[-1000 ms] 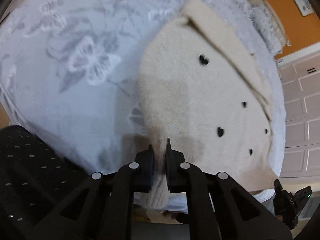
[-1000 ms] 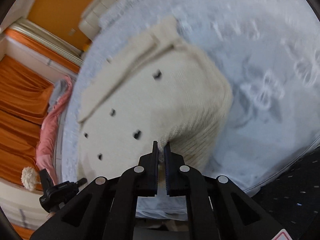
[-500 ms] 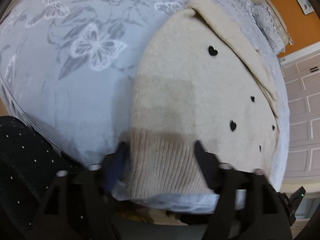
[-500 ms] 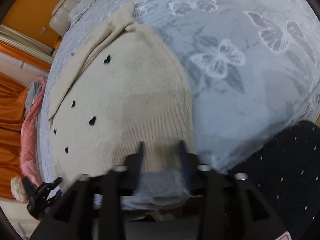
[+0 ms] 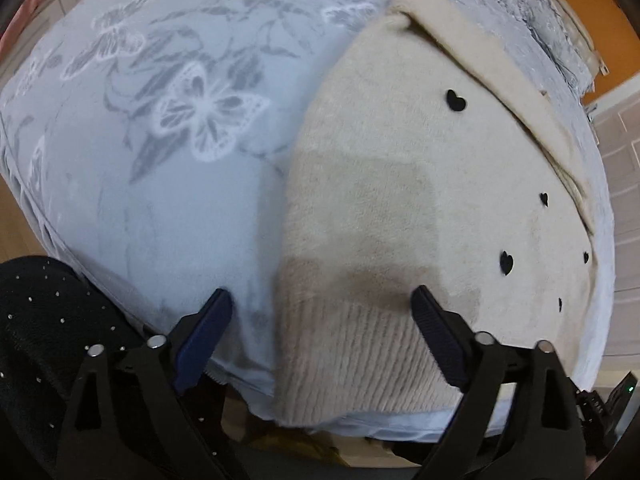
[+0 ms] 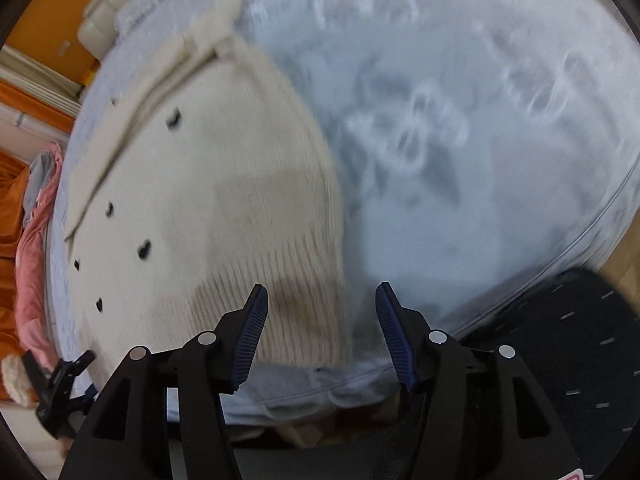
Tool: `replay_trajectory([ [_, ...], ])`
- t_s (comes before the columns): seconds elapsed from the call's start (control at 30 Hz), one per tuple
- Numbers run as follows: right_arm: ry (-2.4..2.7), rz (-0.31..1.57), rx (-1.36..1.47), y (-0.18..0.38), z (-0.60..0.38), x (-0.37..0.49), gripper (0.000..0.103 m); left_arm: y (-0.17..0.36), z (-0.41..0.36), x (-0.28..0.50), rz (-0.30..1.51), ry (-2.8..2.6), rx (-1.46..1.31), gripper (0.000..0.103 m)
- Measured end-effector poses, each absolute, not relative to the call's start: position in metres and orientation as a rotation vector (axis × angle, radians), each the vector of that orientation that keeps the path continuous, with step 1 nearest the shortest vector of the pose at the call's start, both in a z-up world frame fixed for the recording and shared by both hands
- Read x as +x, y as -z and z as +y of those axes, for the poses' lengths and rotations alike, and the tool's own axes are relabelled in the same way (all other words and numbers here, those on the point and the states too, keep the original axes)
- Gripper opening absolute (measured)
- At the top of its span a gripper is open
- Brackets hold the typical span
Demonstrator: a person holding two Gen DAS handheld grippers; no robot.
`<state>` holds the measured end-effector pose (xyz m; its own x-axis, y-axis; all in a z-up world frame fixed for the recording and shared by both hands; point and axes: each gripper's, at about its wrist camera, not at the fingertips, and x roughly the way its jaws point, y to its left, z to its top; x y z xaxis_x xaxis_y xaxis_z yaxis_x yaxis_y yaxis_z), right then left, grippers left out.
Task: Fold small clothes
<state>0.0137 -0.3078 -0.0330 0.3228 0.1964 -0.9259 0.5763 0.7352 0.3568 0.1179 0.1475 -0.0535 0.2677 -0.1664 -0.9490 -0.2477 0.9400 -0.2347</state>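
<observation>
A cream knitted sweater (image 5: 400, 184) with small black hearts lies flat on a pale blue bedspread with butterfly print (image 5: 168, 152). Its ribbed hem lies at the near edge of the bed. My left gripper (image 5: 322, 308) is open and empty, hovering over the hem's left corner. In the right wrist view the same sweater (image 6: 208, 208) lies to the left. My right gripper (image 6: 322, 304) is open and empty above the hem's right corner. A folded sleeve (image 5: 492, 68) lies along the sweater's far edge.
The bedspread (image 6: 480, 160) spreads wide to the right of the sweater. Pink clothes (image 6: 32, 232) and orange curtains are at the far left. A black dotted garment (image 5: 44, 320) is at the lower left. White panelled doors (image 5: 624, 184) stand at the right.
Both grippers were shut on the sweater's hem one second ago. They have let it go and opened, and the hem now lies flat on the bed.
</observation>
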Motion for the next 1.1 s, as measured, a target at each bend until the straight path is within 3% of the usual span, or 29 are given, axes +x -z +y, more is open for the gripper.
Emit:
replay_trajectory([
  [0.1, 0.251, 1.219, 0.764, 0.034, -0.298, 0.021, 0.055, 0.057, 0.131, 0.124, 1.340, -0.047, -0.347, 0.092],
  [0.17, 0.204, 1.199, 0.767, 0.032, -0.291, 0.029, 0.015, 0.054, 0.126, 0.129, 1.352, -0.026, -0.349, 0.073],
  [0.23, 0.175, 1.137, 0.787, 0.018, -0.290, 0.031, 0.010, 0.046, 0.124, 0.135, 1.357, 0.047, -0.393, 0.010],
  [0.37, 0.137, 0.993, 0.746, -0.035, -0.293, 0.021, 0.008, 0.011, 0.139, 0.136, 1.310, 0.103, -0.458, 0.006],
  [0.53, 0.091, 0.950, 0.631, -0.086, -0.295, -0.018, 0.006, -0.039, 0.148, 0.105, 1.242, 0.204, -0.406, 0.006],
  [0.67, 0.051, 1.019, 0.547, -0.098, -0.287, -0.067, 0.006, -0.058, 0.153, 0.059, 1.271, 0.257, -0.353, 0.006],
  [0.9, -0.019, 1.262, 0.468, -0.094, -0.274, -0.157, 0.006, -0.061, 0.170, -0.047, 1.479, 0.274, -0.358, 0.006],
  [0.97, -0.048, 1.254, 0.504, -0.103, -0.275, -0.167, 0.006, -0.074, 0.175, -0.047, 1.462, 0.261, -0.397, 0.006],
  [1.1, -0.081, 1.034, 0.579, -0.141, -0.303, -0.116, 0.007, -0.114, 0.170, 0.019, 1.289, 0.306, -0.397, 0.006],
])
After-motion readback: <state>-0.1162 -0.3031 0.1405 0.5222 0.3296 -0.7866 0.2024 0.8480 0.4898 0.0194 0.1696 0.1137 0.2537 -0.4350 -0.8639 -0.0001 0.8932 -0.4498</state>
